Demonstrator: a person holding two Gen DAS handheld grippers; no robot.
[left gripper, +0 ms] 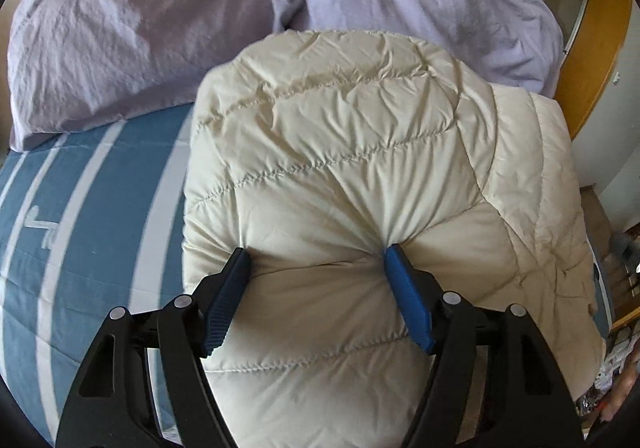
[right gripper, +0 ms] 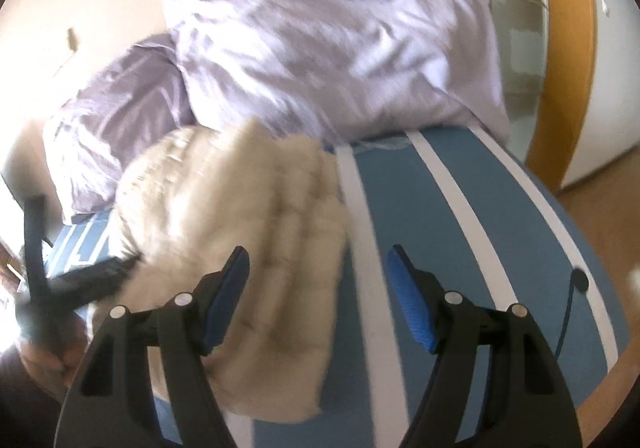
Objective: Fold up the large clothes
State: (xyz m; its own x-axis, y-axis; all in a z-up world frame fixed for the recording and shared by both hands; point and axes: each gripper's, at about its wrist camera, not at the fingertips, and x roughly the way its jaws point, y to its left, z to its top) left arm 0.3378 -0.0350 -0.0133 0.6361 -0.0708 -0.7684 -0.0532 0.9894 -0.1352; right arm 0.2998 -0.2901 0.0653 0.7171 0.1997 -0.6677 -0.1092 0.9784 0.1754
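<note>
Cream quilted puffer jacket, folded into a puffy bundle on the blue-and-white striped bedspread near the lilac pillows, probably light, springy and slippery, best pinched at an edge; left gripper presses it unclenched, right gripper hangs released, empty.

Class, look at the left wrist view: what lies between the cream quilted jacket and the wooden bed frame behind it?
In the left wrist view, lilac pillows lie between the cream quilted jacket and the wooden bed frame. The jacket's far edge meets them.

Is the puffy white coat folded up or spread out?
Folded: the cream coat lies as a compact bundle on the striped bed, no sleeves sticking out.
</note>
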